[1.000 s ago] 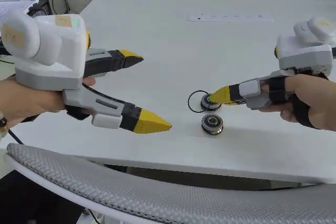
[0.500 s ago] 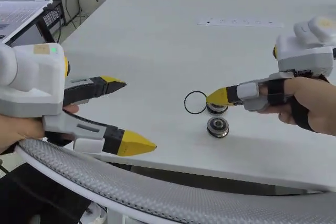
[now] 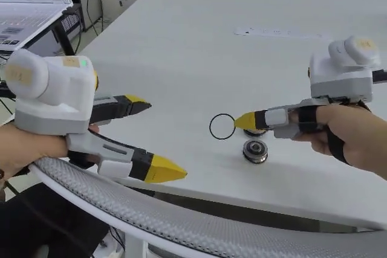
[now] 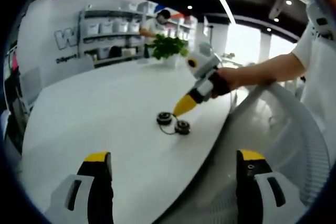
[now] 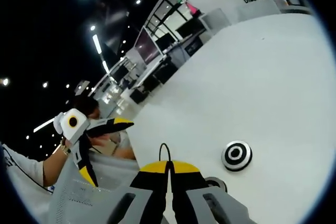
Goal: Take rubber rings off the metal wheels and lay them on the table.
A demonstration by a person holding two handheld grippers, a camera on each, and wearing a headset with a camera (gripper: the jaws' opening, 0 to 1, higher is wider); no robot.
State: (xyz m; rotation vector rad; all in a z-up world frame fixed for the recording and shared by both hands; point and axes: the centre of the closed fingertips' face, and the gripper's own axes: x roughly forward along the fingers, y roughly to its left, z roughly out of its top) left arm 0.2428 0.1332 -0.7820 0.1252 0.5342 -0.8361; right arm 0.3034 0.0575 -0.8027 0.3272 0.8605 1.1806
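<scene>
Table: white and wide, running from the head view's 6 o'clock edge up to 12 o'clock.
Chair back: grey mesh with a white rim, curving across the head view from 9 o'clock down to 5 o'clock, in front of the table's near edge.
Laptop: open on a separate stand at 10 o'clock of the head view, off the table.
Left gripper: held in a hand at 8 o'clock of the head view. Its yellow-tipped jaws stand wide apart with nothing between them. In the left gripper view they frame the wheels from well back.
Right gripper: held in a hand at 3 o'clock of the head view, pointing toward 9 o'clock. In its own view the jaws are pressed together, pinching the edge of the rubber ring.
Near wheel: metal, flat on the table at 5 o'clock of the right gripper's tip.
Far wheel: just beside the near wheel at its 12 o'clock, partly hidden under the right gripper's jaws.
Rubber ring: a thin black loop off the wheels, at 9 o'clock of the right gripper's tip. Whether it touches the table cannot be told.
</scene>
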